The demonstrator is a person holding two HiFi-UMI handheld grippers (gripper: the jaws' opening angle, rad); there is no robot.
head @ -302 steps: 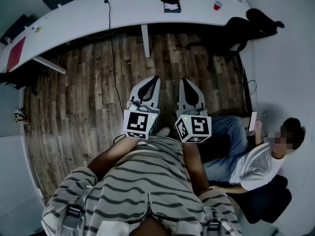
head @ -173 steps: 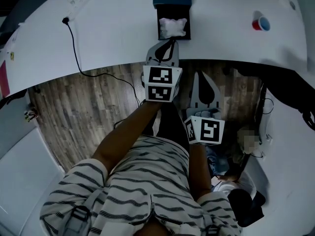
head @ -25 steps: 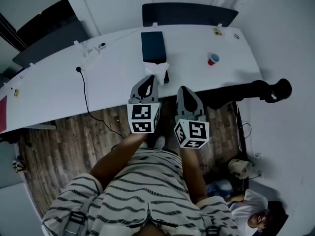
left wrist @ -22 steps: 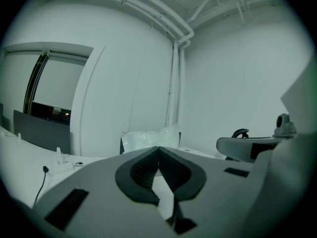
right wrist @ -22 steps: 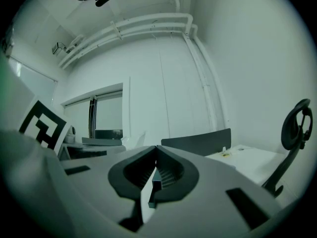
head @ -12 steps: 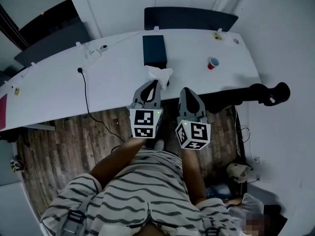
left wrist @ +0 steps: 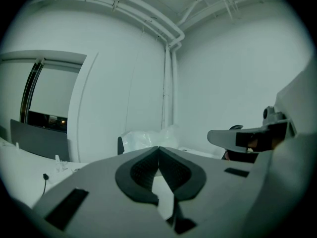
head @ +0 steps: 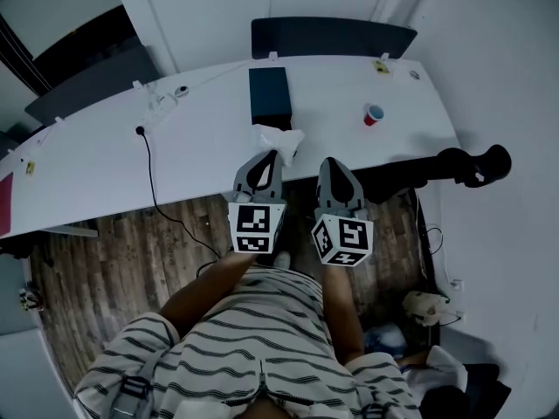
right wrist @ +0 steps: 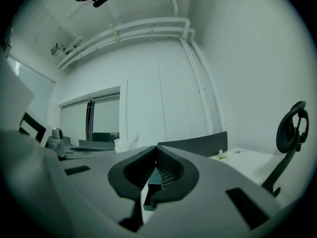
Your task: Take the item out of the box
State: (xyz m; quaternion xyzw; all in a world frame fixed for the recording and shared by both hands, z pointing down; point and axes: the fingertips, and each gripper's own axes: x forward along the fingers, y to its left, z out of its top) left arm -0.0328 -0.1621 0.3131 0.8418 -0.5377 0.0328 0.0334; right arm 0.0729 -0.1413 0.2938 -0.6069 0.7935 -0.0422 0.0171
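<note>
A dark blue box (head: 269, 97) lies on the white table (head: 105, 160); its black open part (head: 295, 140) peeks out near the front edge. A crumpled white wrapped item (head: 278, 136) hangs at the tips of my left gripper (head: 272, 154), which is shut on it just in front of the box. In the left gripper view the jaws meet at the tips of the left gripper (left wrist: 158, 148), with the white item (left wrist: 148, 138) bulging beyond them. My right gripper (head: 330, 161) hovers beside it over the table edge, shut and holding nothing; the right gripper view shows the right gripper (right wrist: 156, 147) with its jaws touching.
A red cup (head: 374, 113) stands on the table to the right. A black cable (head: 147, 151) runs over the left part. A dark partition (head: 332, 37) backs the table. A black chair (head: 467, 166) sits at the right, over wooden floor (head: 131, 234).
The person walked to the table, and my left gripper reached into the box and closed on the white item. It has since drawn back slightly with the item. The right gripper stayed shut.
</note>
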